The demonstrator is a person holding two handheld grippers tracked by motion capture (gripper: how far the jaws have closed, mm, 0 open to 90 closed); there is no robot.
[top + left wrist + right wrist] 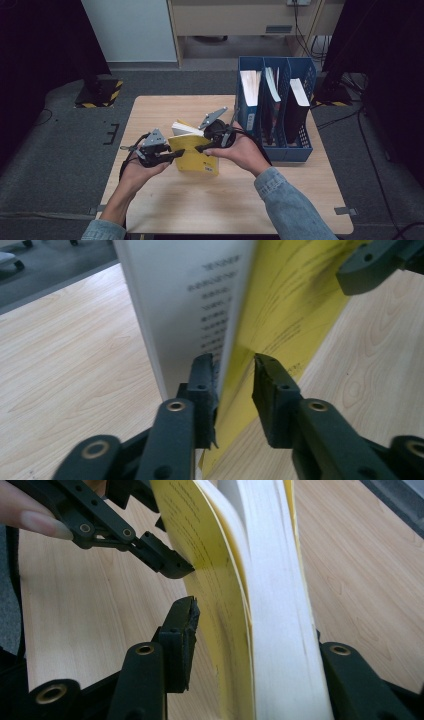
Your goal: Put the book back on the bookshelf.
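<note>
Jaws apparently astride yellow book [194, 153]

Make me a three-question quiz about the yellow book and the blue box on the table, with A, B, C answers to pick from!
1. Where is the yellow book?
A. In the blue file rack
B. Above the table, between the left gripper and the right gripper
C. On the floor

2. How many compartments does the blue file rack have?
A. One
B. Three
C. Five

3. How are the left gripper's jaws?
A. Gaping over bare table
B. Around the pages of a grey notebook
C. Either side of the book's yellow cover, a gap showing at one jaw

Answers:
1 B: the high view shows the left gripper and the right gripper meeting at the book over the table.
2 B: two dividers split it into three slots, each with books.
3 C: the left gripper view shows the cover between the jaws, with one jaw not quite touching.
</note>
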